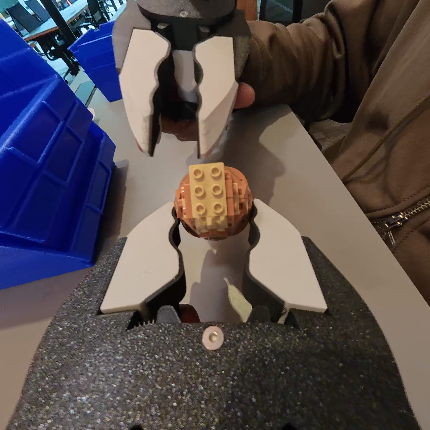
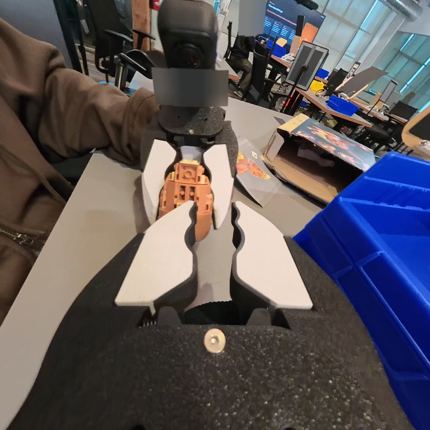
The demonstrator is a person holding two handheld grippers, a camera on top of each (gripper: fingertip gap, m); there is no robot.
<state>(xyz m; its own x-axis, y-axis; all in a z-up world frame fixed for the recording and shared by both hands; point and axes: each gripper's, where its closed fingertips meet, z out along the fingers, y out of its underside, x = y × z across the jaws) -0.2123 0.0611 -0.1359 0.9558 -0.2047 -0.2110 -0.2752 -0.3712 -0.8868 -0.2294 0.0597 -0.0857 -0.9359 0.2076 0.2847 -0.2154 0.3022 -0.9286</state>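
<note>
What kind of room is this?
Probably an office or workshop: rows of desks with office chairs, a big wall screen, and blue storage bins on the grey table.

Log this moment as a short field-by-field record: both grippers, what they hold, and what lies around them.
left gripper: jaws shut on the brown brick model, held above the table
brick model top: tan six-stud brick facing up
right gripper: jaws open, empty, facing the left one just beyond the model, not touching it
surface: grey table
bins: blue plastic bin beside the grippers
other items: open cardboard box and a printed booklet on the table
person: brown sleeve behind the right gripper
</note>
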